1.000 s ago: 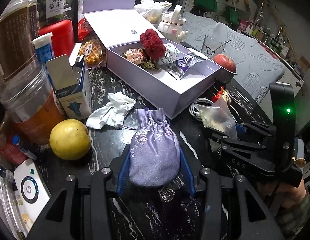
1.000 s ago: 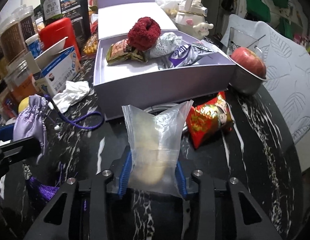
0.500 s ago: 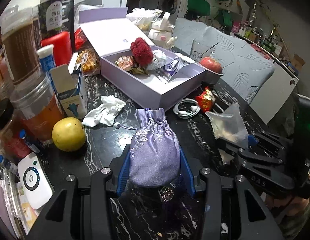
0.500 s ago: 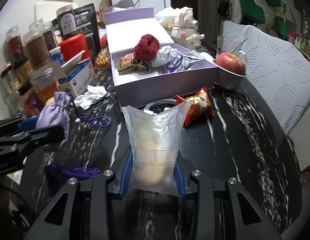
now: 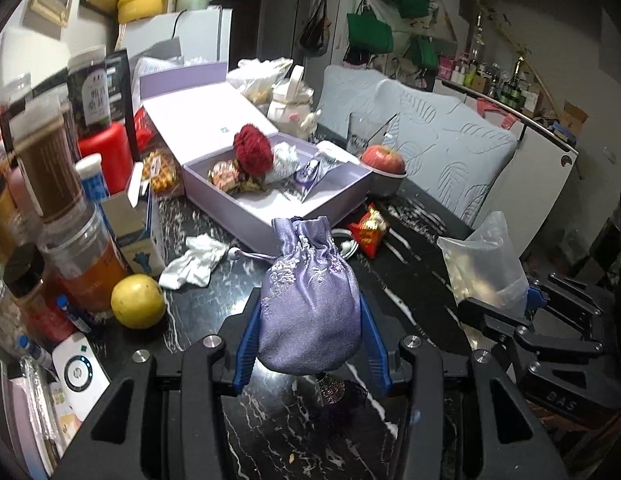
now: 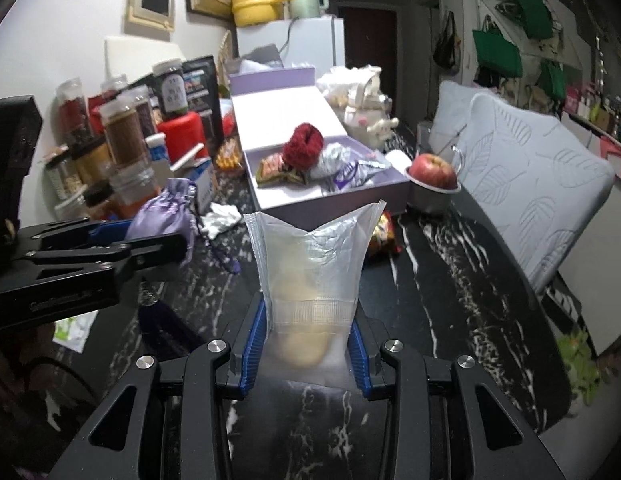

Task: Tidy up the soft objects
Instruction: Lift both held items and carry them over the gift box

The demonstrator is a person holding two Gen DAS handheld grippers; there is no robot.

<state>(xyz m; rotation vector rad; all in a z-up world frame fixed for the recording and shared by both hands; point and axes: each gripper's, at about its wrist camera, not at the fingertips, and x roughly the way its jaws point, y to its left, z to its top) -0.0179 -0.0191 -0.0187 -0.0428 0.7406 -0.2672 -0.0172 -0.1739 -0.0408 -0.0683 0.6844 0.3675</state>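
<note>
- A lilac drawstring pouch (image 5: 310, 300) is clamped across its rounded belly by the left gripper (image 5: 308, 344); the blue pads (image 5: 248, 340) are pressed into the cloth on both sides, and the pouch is held clear of the black marble table (image 5: 410, 272), its gathered neck upward.
- The pouch is judged soft and light; the satin-like cloth may be slippery, so the hold at the fullest part, where the filling gives the pads something to bite, is judged sound; the loose purple cord (image 6: 214, 248) and dangling tassel could catch on clutter nearby.
- A clear plastic bag (image 6: 310, 272) with a pale, rounded lump inside is gripped low down by the right gripper (image 6: 308, 348); the jaws are narrowed onto it just under the sealed band, and the empty upper film stands flared above.
- The bag is judged light, thin and slick; the film alone would slide or crumple, so the grip across the lump itself is judged the safer place; what the lump is cannot be told; a hard squeeze might well deform it.
- The open lilac box (image 5: 246, 216), already holding a red fluffy item (image 5: 252, 154) and some wrapped packets, lies beyond both grippers and well apart from them; it is judged the likely destination, with free floor at its near end.
</note>
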